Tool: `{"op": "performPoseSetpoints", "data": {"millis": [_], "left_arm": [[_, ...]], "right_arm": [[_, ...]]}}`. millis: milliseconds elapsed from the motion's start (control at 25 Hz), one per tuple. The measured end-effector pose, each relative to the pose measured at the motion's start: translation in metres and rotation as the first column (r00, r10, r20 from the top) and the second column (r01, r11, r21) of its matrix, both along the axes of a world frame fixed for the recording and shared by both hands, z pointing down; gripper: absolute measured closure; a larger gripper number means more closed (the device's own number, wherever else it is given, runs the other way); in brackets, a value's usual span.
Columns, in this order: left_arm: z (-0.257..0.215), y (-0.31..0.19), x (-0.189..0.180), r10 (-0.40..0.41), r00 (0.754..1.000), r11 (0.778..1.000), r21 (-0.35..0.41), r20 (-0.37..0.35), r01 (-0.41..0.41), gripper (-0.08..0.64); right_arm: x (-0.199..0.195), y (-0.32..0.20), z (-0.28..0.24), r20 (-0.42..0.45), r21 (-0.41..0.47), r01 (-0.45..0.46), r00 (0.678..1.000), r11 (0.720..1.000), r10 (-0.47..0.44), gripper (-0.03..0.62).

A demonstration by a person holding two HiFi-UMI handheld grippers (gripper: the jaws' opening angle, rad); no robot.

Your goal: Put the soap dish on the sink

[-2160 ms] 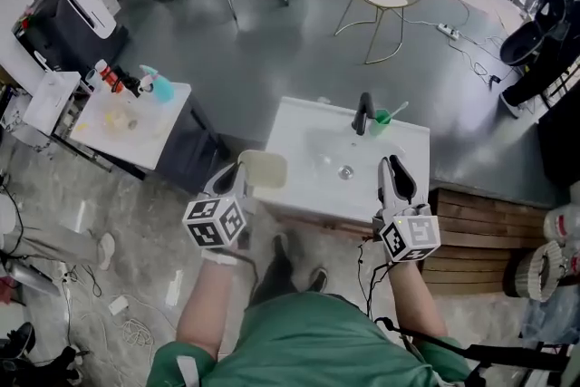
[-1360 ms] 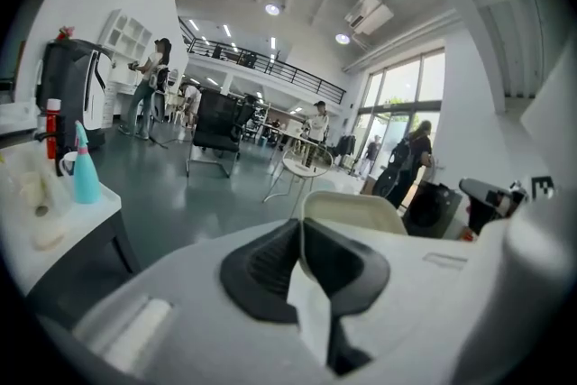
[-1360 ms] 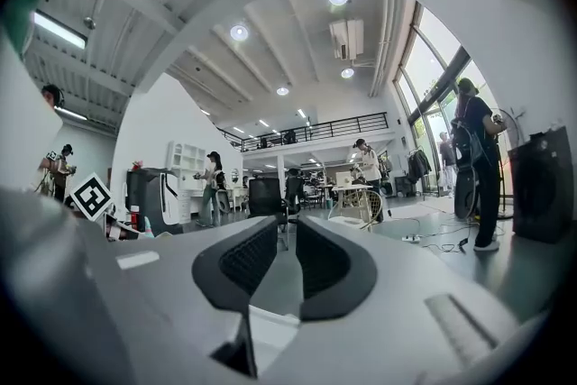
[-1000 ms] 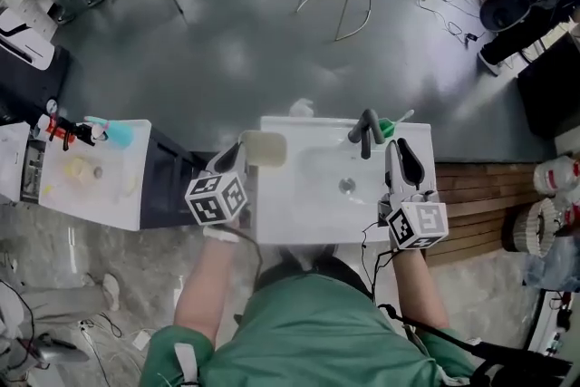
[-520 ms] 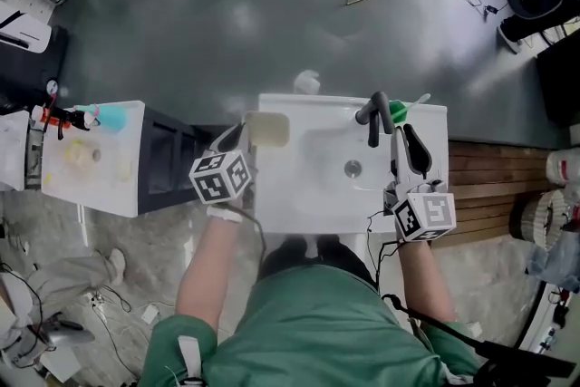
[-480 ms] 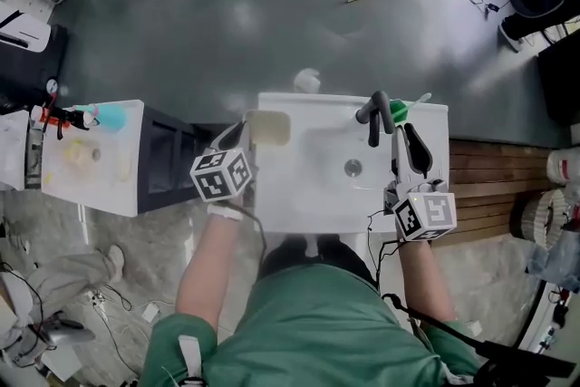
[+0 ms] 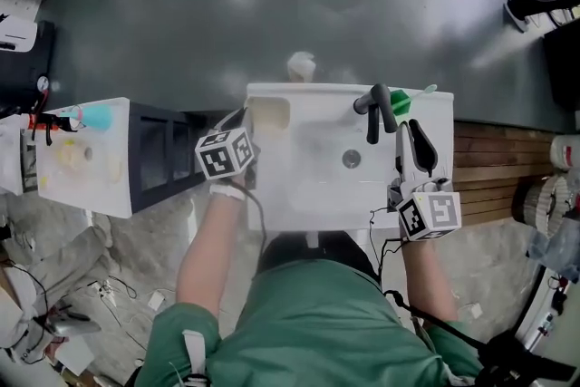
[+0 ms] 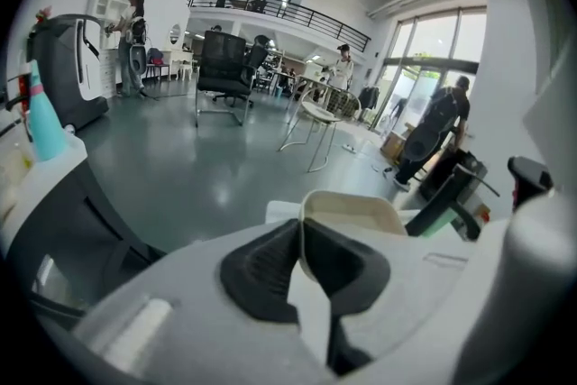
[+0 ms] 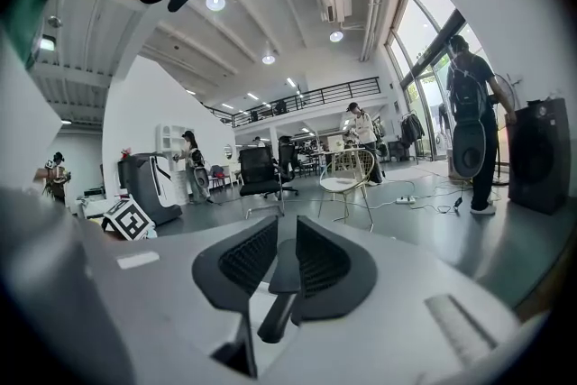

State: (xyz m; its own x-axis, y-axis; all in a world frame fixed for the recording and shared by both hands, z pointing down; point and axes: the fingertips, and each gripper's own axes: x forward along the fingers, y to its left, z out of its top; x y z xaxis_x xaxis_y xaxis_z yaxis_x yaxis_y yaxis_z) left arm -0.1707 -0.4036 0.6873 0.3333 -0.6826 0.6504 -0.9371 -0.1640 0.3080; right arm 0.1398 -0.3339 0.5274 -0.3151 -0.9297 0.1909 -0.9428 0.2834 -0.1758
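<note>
A cream, rounded-square soap dish [image 7: 270,113] is over the back left corner of the white sink [image 7: 308,186]; whether it rests on it I cannot tell. My left gripper [image 7: 247,120] is shut on the dish's near rim. In the left gripper view the dish [image 8: 353,210] sticks out from between the dark pads [image 8: 261,270]. My right gripper [image 7: 418,140] hovers over the sink's right rim, shut with nothing in it. In the right gripper view its pads [image 9: 248,261] stand almost together.
A black faucet [image 7: 376,109] and a green cup [image 7: 401,101] stand at the sink's back right. A white side table [image 7: 68,160] with a blue spray bottle [image 7: 94,116] is at the left, beside a dark cabinet [image 7: 163,154]. Wooden boards [image 7: 494,177] lie to the right.
The person has stepped up to the sink. The left gripper has carried the soap dish from beside the sink's left edge to over its back left corner. The right gripper stays shut.
</note>
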Motion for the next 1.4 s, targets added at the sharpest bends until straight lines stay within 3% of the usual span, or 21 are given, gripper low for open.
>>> {"op": "performPoseSetpoints", "data": {"millis": [280, 960, 1200, 1400], "left_arm": [[0.037, -0.011, 0.005, -0.004, 1.0, 0.997, -0.074, 0.019, 0.006, 0.546], [0.071, -0.014, 0.002, -0.046, 0.997, 0.991, -0.121, 0.07, 0.054, 0.541], [0.071, -0.013, -0.002, -0.06, 0.994, 0.99, -0.124, 0.09, 0.071, 0.513], [0.045, -0.009, -0.008, -0.071, 0.992, 0.995, -0.065, 0.101, 0.078, 0.494]], "right_arm": [[0.01, -0.005, 0.017, 0.0, -0.032, -0.021, 1.0, 0.999, 0.021, 0.543], [0.015, -0.012, 0.033, -0.007, -0.053, -0.019, 1.0, 0.998, 0.019, 0.543], [0.021, -0.007, 0.027, -0.008, -0.047, -0.033, 0.999, 0.998, 0.032, 0.543], [0.021, -0.002, 0.013, -0.004, -0.037, -0.042, 0.999, 0.998, 0.042, 0.543]]}}
